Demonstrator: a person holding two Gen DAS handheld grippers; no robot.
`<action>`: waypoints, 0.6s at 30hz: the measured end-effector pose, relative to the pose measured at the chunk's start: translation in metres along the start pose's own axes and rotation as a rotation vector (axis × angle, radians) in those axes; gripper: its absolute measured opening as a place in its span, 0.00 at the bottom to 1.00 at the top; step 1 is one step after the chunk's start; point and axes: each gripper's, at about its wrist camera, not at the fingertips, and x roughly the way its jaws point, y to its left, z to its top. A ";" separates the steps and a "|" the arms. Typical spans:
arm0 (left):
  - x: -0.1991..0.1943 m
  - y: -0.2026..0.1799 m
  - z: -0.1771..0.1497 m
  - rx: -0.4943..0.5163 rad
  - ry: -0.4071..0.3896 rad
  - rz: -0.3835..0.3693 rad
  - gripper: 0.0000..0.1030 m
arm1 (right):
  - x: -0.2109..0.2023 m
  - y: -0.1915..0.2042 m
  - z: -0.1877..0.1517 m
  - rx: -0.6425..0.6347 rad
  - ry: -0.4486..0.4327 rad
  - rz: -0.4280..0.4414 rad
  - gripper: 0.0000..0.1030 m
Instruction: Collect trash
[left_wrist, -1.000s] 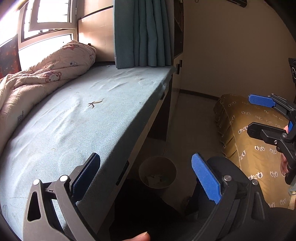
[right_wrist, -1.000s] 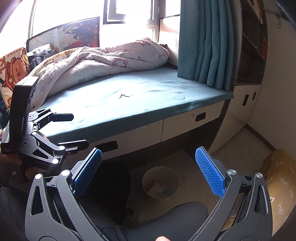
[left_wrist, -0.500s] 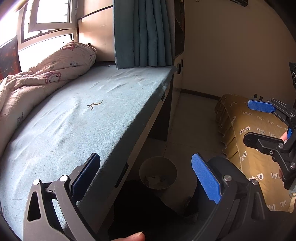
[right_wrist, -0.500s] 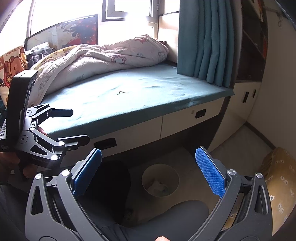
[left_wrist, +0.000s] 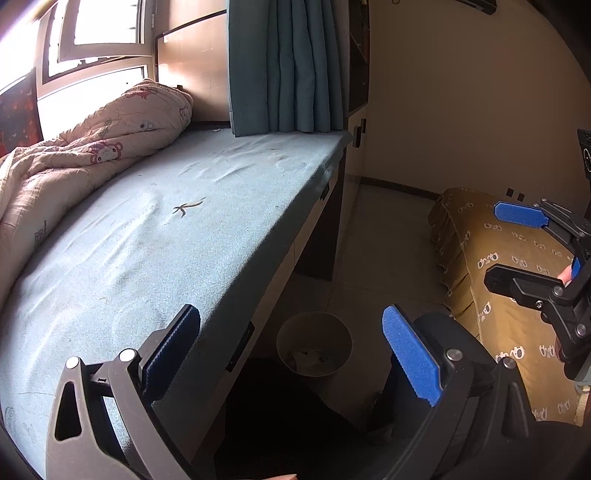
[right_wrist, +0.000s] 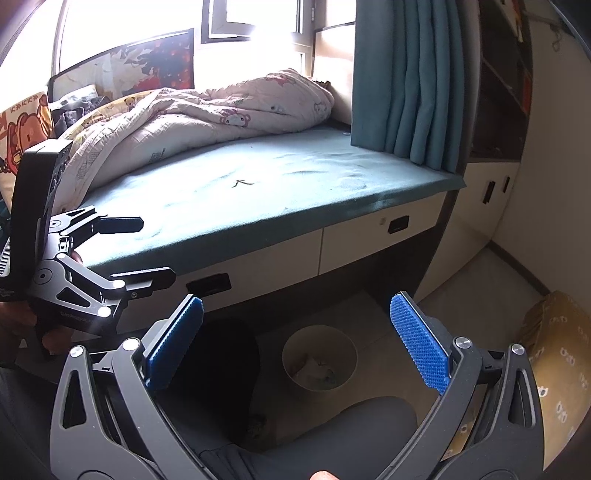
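Observation:
A small brown twig-like scrap (left_wrist: 187, 208) lies on the teal mattress (left_wrist: 147, 258); it also shows in the right wrist view (right_wrist: 242, 182). A round white bin (left_wrist: 314, 343) with some litter inside stands on the floor under the bed edge, also seen in the right wrist view (right_wrist: 319, 357). My left gripper (left_wrist: 291, 350) is open and empty, near the bed's front edge. My right gripper (right_wrist: 297, 341) is open and empty, above the bin. Each gripper shows in the other's view, right (left_wrist: 517, 243) and left (right_wrist: 147, 254).
A pink quilt (right_wrist: 207, 114) is bunched at the head of the bed. Teal curtains (left_wrist: 284, 66) hang at the far end. A yellow patterned sofa (left_wrist: 509, 295) stands to the right. Drawers (right_wrist: 369, 240) sit under the bed. The person's dark-clad legs (right_wrist: 332, 435) are below.
Both grippers have shifted slightly; the right gripper has dropped a little in the left wrist view. Both stay open and empty.

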 end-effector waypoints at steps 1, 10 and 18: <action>0.000 0.002 0.000 -0.003 0.001 0.000 0.94 | 0.000 0.000 0.000 0.000 -0.001 0.001 0.95; -0.004 0.004 0.000 0.005 -0.030 0.028 0.94 | 0.001 0.000 -0.001 0.006 -0.003 0.002 0.95; -0.004 0.003 0.001 -0.002 -0.024 0.012 0.94 | 0.000 0.000 -0.003 0.016 -0.003 -0.002 0.95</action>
